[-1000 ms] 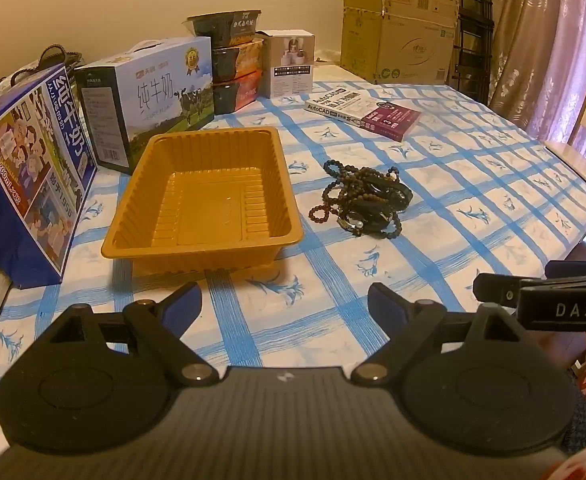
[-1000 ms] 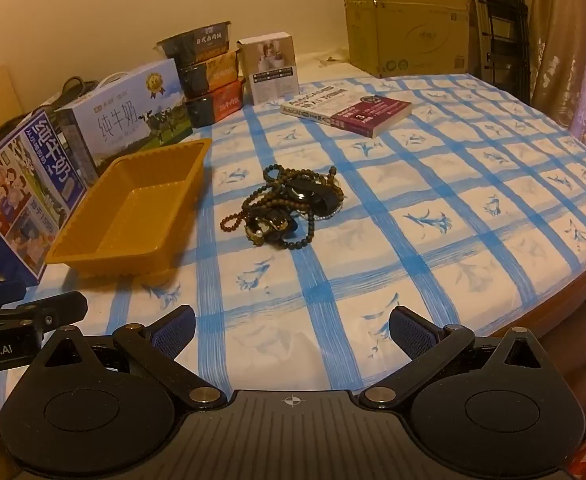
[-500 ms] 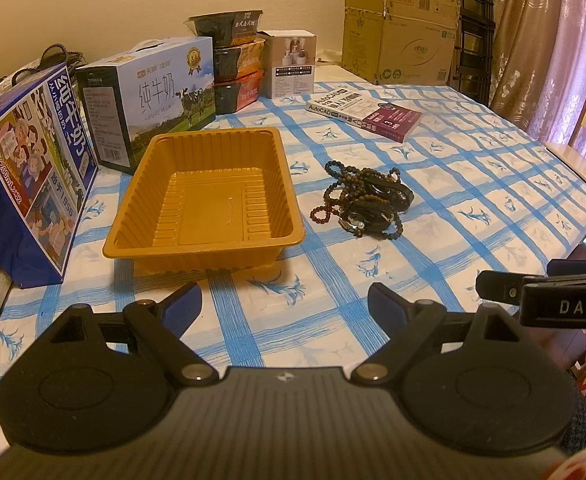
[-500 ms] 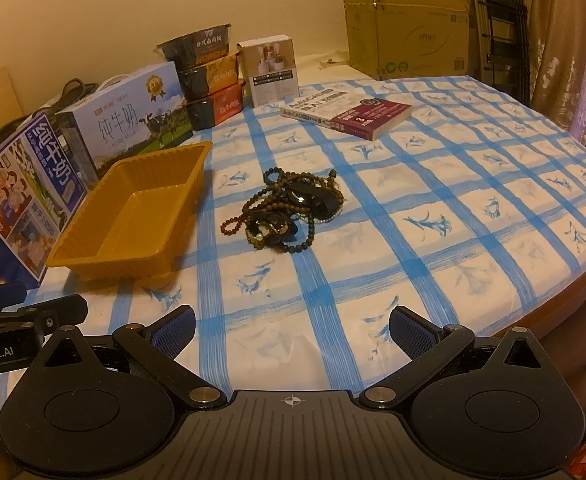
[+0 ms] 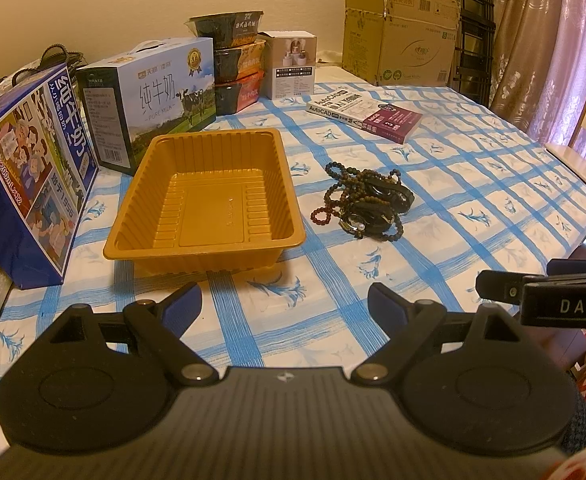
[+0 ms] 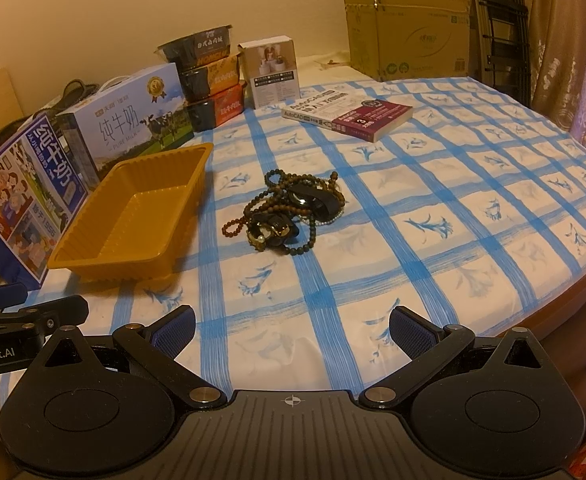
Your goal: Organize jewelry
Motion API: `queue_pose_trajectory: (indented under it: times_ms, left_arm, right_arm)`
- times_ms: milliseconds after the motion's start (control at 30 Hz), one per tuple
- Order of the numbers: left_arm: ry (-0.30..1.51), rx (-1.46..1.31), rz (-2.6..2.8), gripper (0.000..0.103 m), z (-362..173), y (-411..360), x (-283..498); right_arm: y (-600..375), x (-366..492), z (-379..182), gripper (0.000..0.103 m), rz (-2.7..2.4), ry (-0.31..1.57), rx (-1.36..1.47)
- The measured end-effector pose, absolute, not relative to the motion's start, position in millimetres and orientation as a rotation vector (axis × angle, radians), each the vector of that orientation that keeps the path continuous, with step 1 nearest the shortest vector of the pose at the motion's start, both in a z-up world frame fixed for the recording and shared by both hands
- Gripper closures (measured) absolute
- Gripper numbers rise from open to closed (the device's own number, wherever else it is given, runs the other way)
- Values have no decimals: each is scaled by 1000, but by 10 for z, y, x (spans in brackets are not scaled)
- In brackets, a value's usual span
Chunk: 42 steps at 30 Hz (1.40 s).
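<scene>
A tangled heap of dark bead strings, black bangles and a small pearl piece (image 5: 367, 202) (image 6: 291, 210) lies on the blue-checked tablecloth. Just left of it stands an empty orange plastic tray (image 5: 209, 204) (image 6: 133, 220). My left gripper (image 5: 285, 304) hovers open near the table's front edge, in front of the tray, with nothing between its fingers. My right gripper (image 6: 291, 326) is also open and empty, well short of the heap. Each gripper's side shows at the edge of the other's view.
Two milk cartons (image 5: 25, 168) (image 5: 151, 100) stand left of and behind the tray. Stacked food bowls (image 5: 235, 68), a small white box (image 5: 293, 66) and a book (image 5: 365, 116) sit farther back. A cardboard box (image 5: 401, 36) stands behind. The table edge curves at the right (image 6: 573, 284).
Both grippers have drifted slightly forward toward the table; the tray and the heap look a little closer. Nothing on the table has moved.
</scene>
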<state>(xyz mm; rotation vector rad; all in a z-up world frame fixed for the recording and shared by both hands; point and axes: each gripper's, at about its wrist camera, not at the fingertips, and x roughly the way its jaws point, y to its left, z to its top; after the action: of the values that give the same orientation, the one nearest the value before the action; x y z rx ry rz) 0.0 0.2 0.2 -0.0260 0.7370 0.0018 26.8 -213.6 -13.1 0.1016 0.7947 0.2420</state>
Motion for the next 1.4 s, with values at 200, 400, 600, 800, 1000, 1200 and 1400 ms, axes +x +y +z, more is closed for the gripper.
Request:
queue_pose_trajectory:
  times_ms: [200,400,600,800,1000,1200,1400]
  left_arm:
    - [737,-25,3,14,1,2,1]
    - [737,-26,2,14,1,2,1]
    - [737,-27,2,14,1,3,1]
    - [737,-27,2,14,2,2,0]
    - [736,-27,2,14,0,2,0]
    - [737,-29,2,14,-1,0,1]
    - [737,-28,2,14,-4,-4,0]
  right_arm:
    - [-2137,265,-191,0,243,793,102]
    - [-2135,271,-120,0,242,793,102]
    - [-2136,274,-118,0,243,792,102]
    - [-2134,273,-120,0,242,792,102]
    - [-2133,270,-128,0,242,792,102]
    - [-2130,281,-115,0,242,792,102]
    - [-2137,284,-125,0,242,793,102]
